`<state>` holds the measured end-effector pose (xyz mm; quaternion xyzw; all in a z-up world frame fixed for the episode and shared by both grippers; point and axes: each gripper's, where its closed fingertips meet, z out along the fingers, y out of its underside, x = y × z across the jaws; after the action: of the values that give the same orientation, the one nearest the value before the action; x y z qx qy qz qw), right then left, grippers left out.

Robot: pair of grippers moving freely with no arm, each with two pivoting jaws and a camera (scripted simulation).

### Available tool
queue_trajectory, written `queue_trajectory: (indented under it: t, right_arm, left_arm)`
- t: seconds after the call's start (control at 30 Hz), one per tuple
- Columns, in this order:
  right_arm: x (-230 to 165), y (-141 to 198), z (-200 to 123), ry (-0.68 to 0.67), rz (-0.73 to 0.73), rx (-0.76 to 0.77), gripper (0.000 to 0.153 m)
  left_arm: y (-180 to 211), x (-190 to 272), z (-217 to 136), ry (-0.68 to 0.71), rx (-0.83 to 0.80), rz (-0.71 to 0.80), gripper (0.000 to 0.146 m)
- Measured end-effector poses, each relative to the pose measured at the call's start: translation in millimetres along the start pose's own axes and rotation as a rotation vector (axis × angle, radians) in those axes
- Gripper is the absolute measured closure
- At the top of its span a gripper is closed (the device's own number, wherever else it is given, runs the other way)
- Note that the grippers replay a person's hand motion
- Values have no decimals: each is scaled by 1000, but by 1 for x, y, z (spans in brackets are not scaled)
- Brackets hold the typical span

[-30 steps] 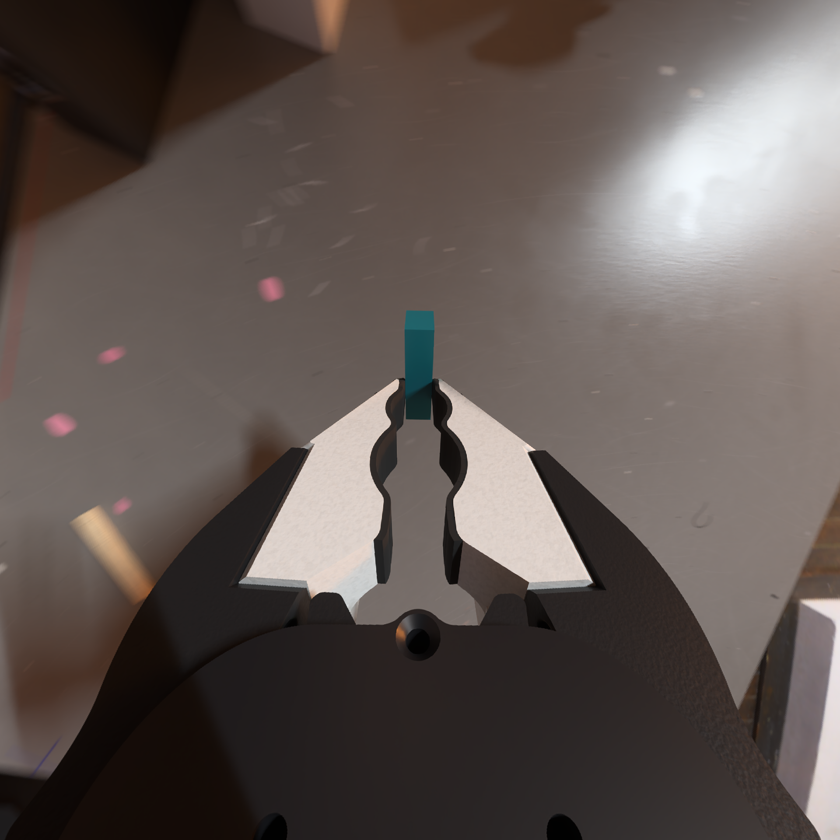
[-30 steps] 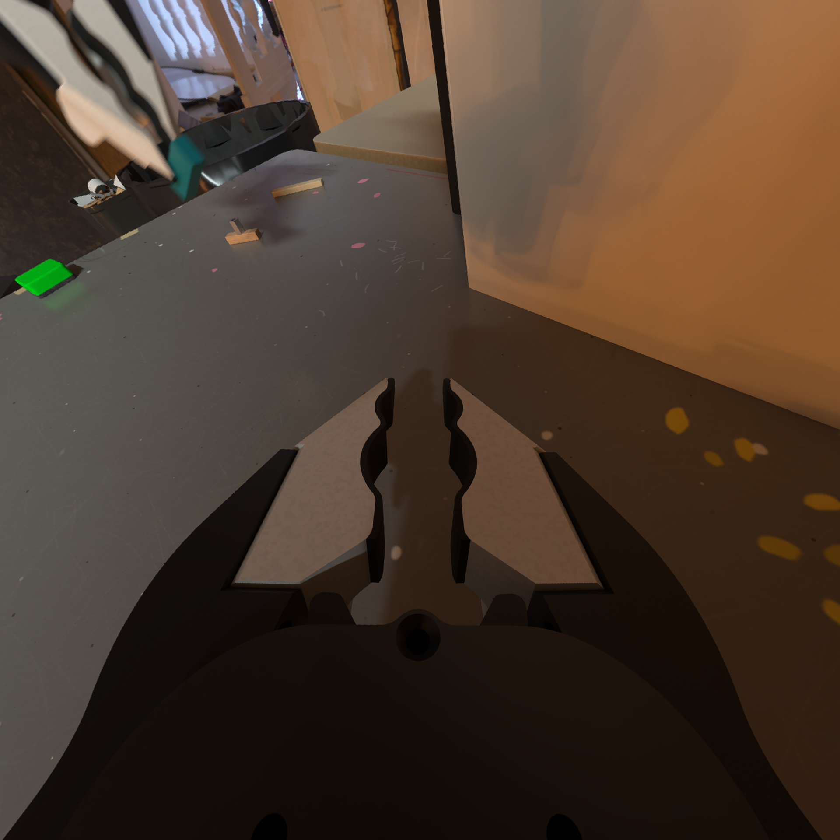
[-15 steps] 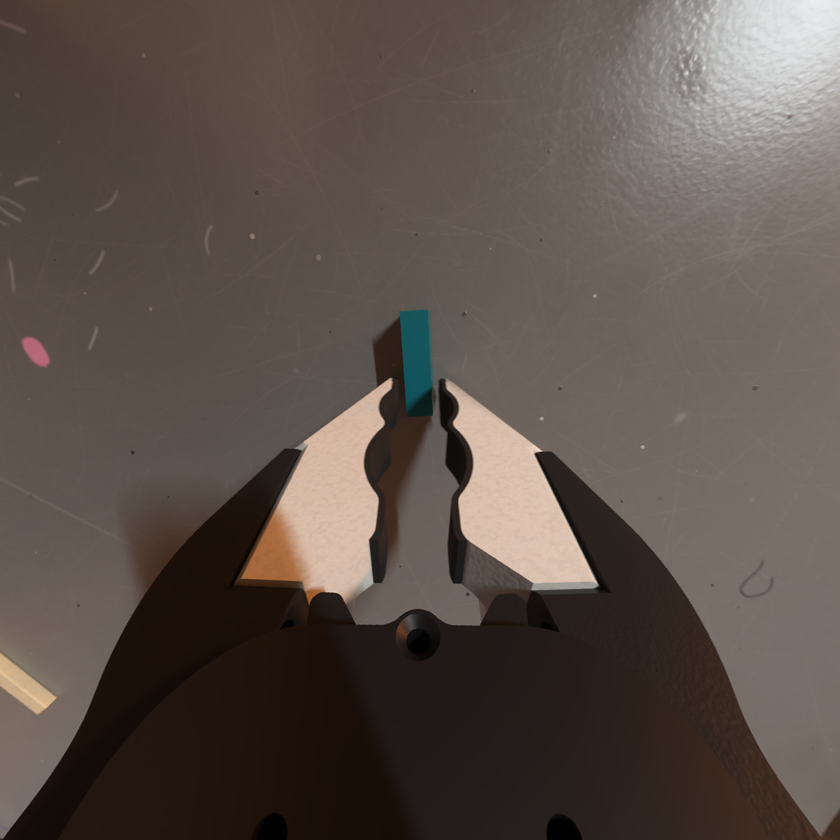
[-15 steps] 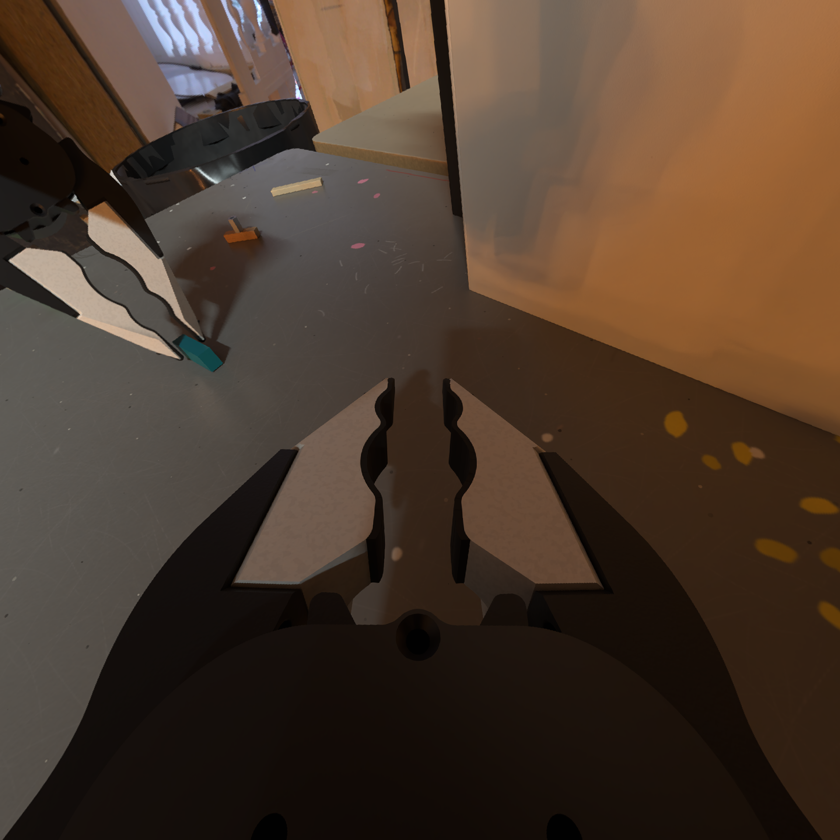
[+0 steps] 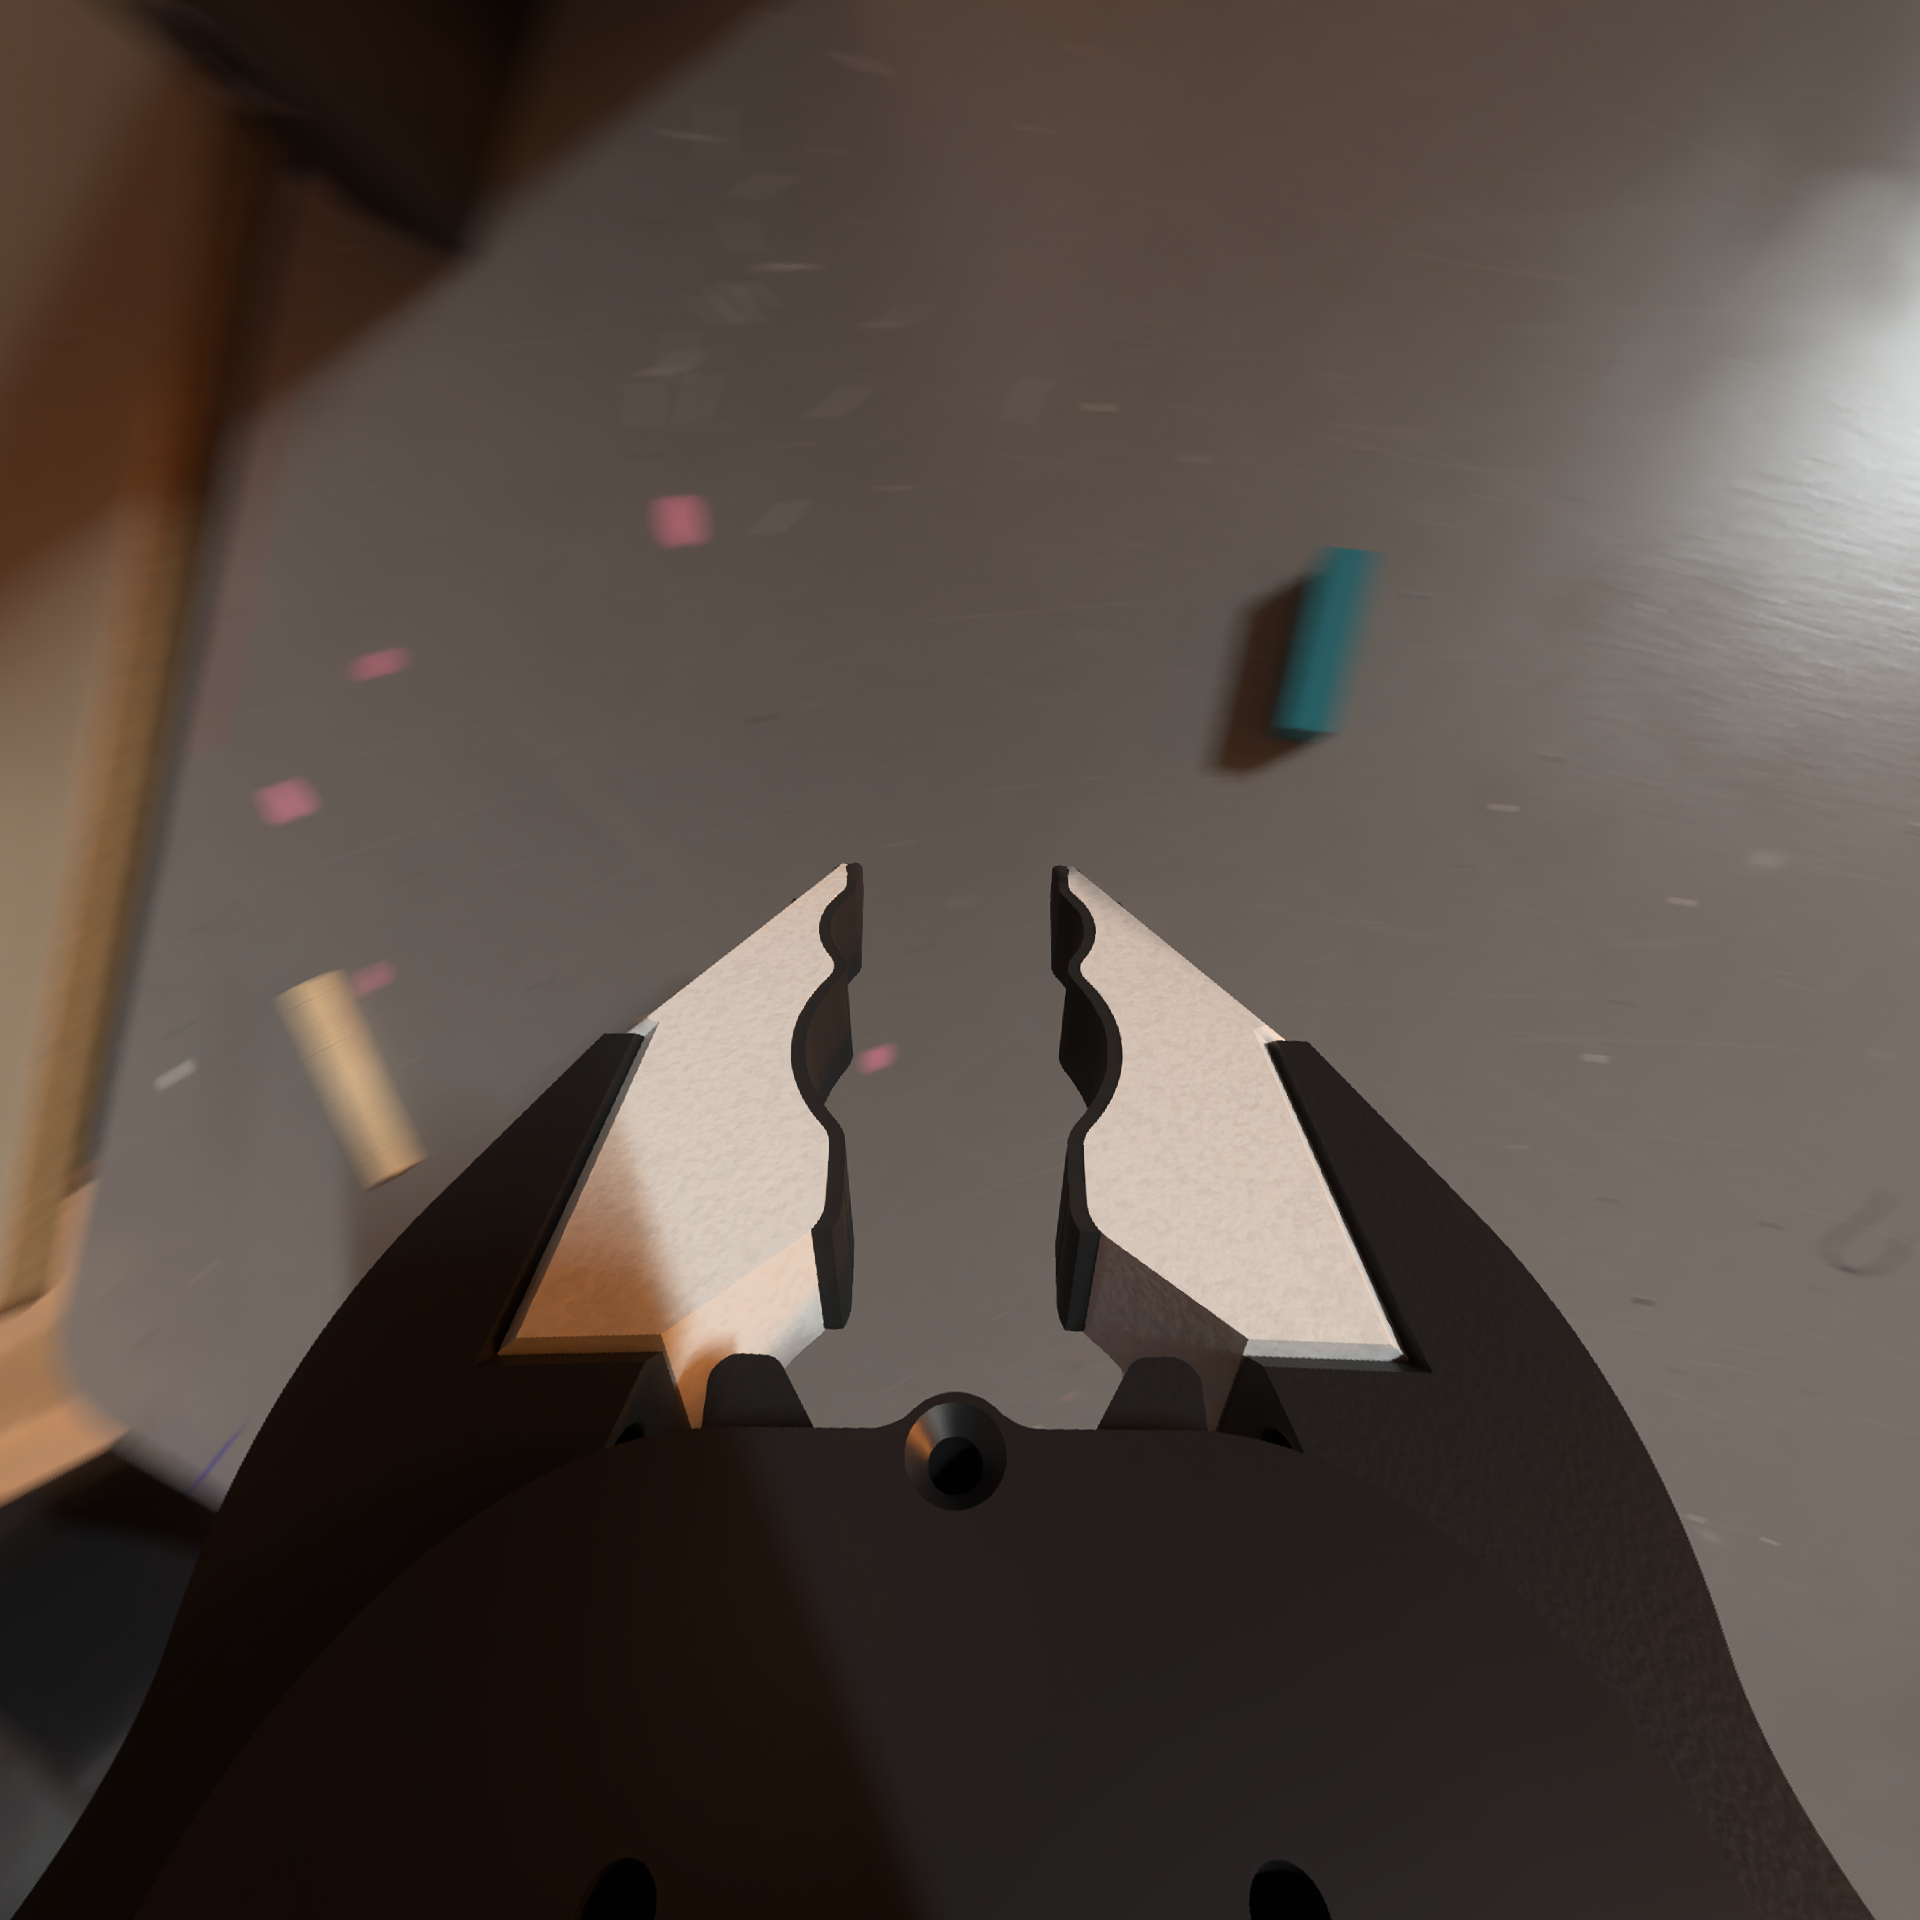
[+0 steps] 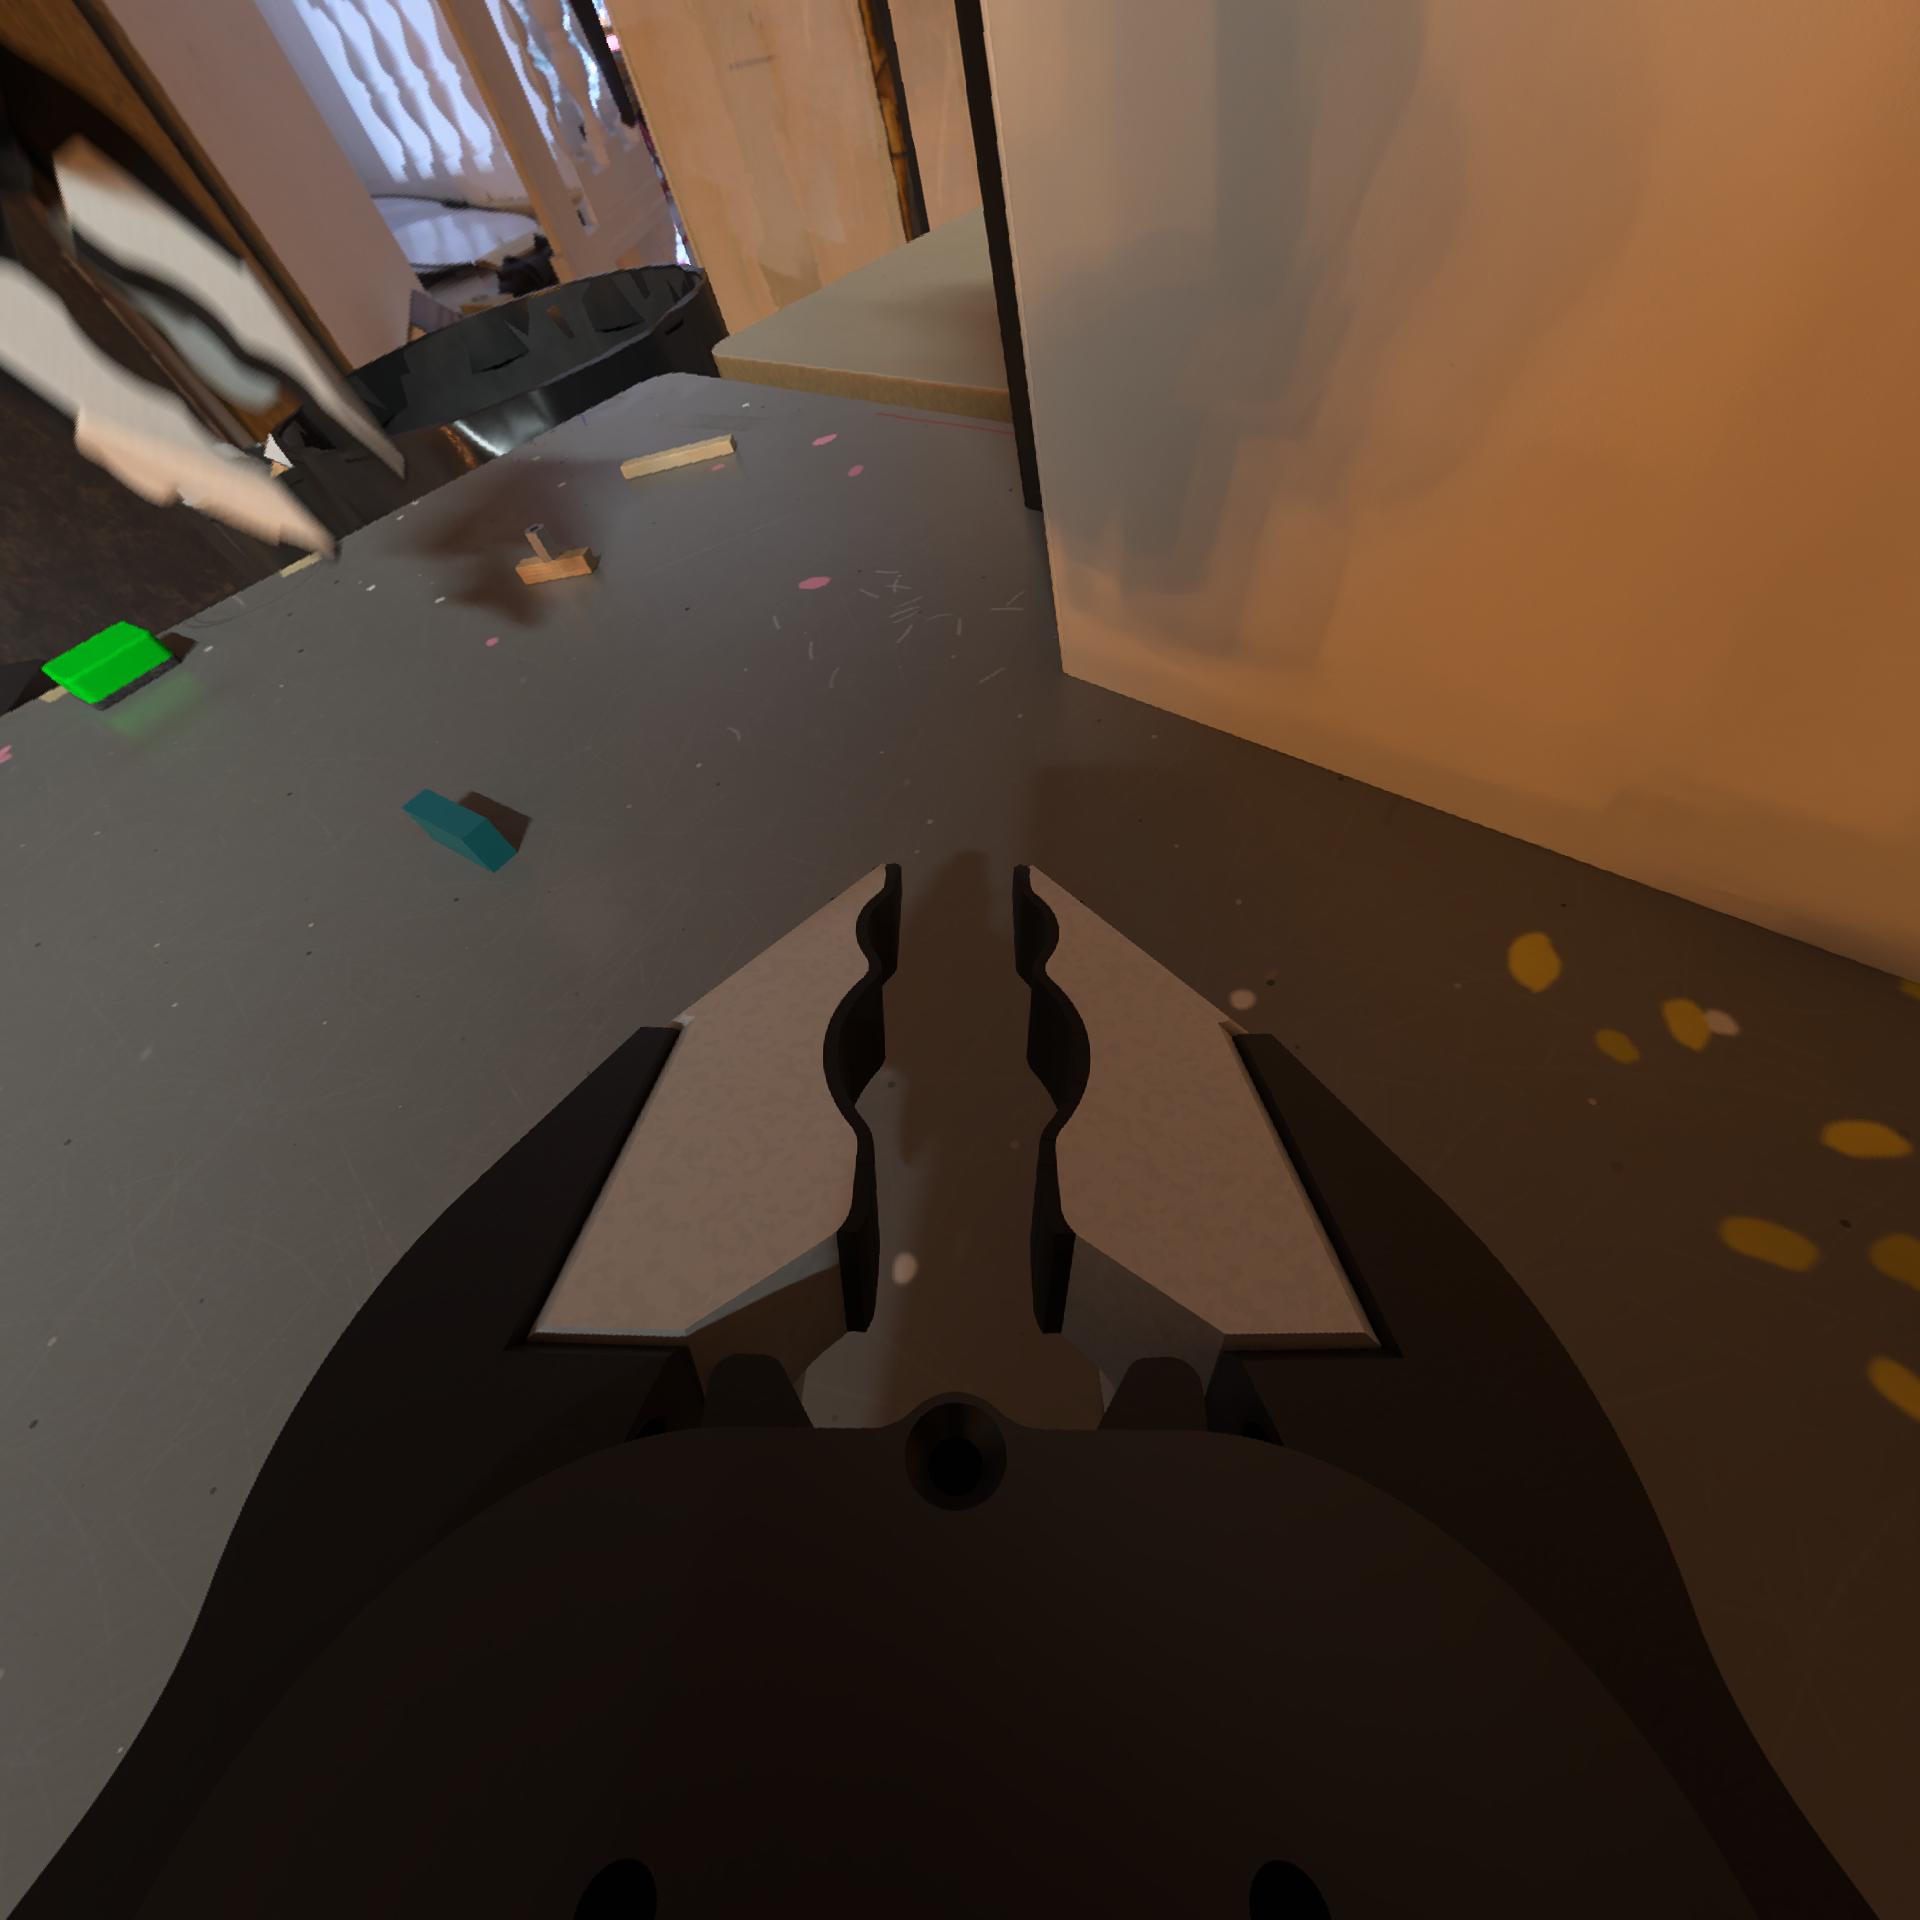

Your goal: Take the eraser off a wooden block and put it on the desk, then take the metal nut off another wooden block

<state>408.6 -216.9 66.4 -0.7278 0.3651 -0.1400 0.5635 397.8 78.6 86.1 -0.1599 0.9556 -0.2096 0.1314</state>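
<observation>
The teal eraser point(image 5: 1325, 644) lies flat on the grey desk point(image 5: 1143, 312), ahead and to the right of my left gripper point(image 5: 956, 868), which is open and empty above the desk. The eraser also shows in the right wrist view point(image 6: 462, 826), left of my right gripper point(image 6: 956, 873), which is open, empty and low over the desk. The small metal nut point(image 6: 538, 540) stands on a small wooden block point(image 6: 561, 566) farther back. The left gripper point(image 6: 364, 509) hangs blurred in the air at upper left, near that block.
A bare wooden block point(image 6: 677, 457) lies near the desk's far edge; a pale block point(image 5: 348, 1075) shows left of the left gripper. A green object point(image 6: 104, 660) sits at the left edge. A tall beige panel point(image 6: 1455, 416) stands to the right. A black bin point(image 6: 540, 353) is beyond the desk.
The left gripper has opened and let go of the eraser, which now lies on the desk. It has risen and moved away toward the far side. The right gripper has not moved.
</observation>
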Motion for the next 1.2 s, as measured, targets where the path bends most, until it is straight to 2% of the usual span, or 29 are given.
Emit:
queue_trajectory:
  t: [0.17, 0.33, 0.5, 0.93, 1.03, 1.2]
  right_arm:
    - [0, 0, 0, 6, -7, -3, 131]
    - [0, 0, 0, 1, 0, 2, 131]
    - [-1, 1, 1, -4, 0, -10, 131]
    - [0, 1, 1, -4, 1, -9, 131]
    - [-1, 1, 1, -2, -2, -10, 131]
    - [-1, 1, 1, 2, -9, -9, 131]
  left_arm:
    - [16, -119, -50, -235, 44, -218, 108]
    - [33, -160, -64, -239, 89, -355, 117]
    - [43, -162, -52, -220, 71, -368, 127]
    - [47, -156, -40, -191, 24, -335, 128]
    - [53, -139, -21, -106, -27, -300, 128]
    - [78, -113, 27, 15, -210, -334, 124]
